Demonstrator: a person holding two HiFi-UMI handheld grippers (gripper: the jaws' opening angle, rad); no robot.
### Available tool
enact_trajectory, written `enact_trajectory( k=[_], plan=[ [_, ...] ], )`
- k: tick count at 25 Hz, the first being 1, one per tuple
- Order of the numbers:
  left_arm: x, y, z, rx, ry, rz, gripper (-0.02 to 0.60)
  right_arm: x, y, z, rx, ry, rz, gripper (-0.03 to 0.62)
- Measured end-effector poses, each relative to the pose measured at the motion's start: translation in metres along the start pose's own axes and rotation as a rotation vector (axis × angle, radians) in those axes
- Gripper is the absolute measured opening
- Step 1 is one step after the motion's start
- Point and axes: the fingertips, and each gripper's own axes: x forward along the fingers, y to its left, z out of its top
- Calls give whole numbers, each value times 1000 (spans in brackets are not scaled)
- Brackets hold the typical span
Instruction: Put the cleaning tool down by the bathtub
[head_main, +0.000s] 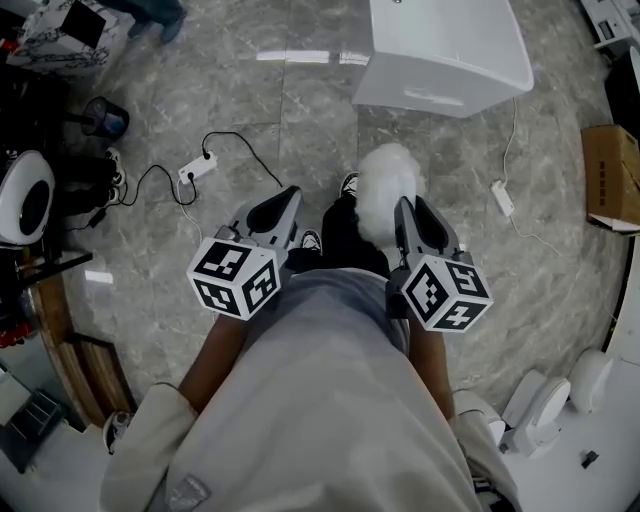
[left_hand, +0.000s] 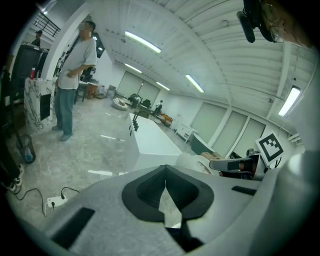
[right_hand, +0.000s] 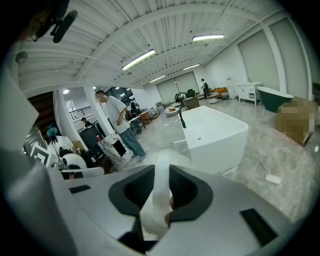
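A grey marble floor (head_main: 300, 110) fills the head view. A white bathtub (head_main: 450, 60) is seen at the top of it, standing on that floor. A bystander (left_hand: 75, 75) in a light shirt and jeans is seen in the left gripper view, well apart from the tub. A cardboard box (head_main: 610, 175) lies at the right edge, to the right of the tub.

The left hand-held gripper (head_main: 285, 200) is held out over the floor. Its jaws are brought together at the tips and nothing is held between them. The right hand-held gripper (head_main: 410, 212) is held beside it and is clamped on the white handle of the cleaning tool (head_main: 388, 190). The tool's fluffy white head sticks out ahead of the jaws. It is carried above the floor, near the bathtub's near end but apart from it.

A white power strip (head_main: 197, 168) with a black cable lies on the floor to the left of the grippers.
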Motion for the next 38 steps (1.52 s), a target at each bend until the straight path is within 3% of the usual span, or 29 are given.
enact_trajectory(
  k=[13, 27, 31, 38],
  plan=[
    [93, 15, 58, -9, 39, 15, 6, 73, -47, 62, 33, 30, 19, 84],
    [203, 7, 133, 17, 9, 51, 6, 152, -117, 148, 33, 22, 82, 84],
    [228, -3, 144, 54, 8, 78, 6, 167, -136, 167, 31, 15, 109, 84],
    [251, -4, 150, 44, 20, 91, 6, 191, -153, 182, 39, 23, 130, 84]
  ],
)
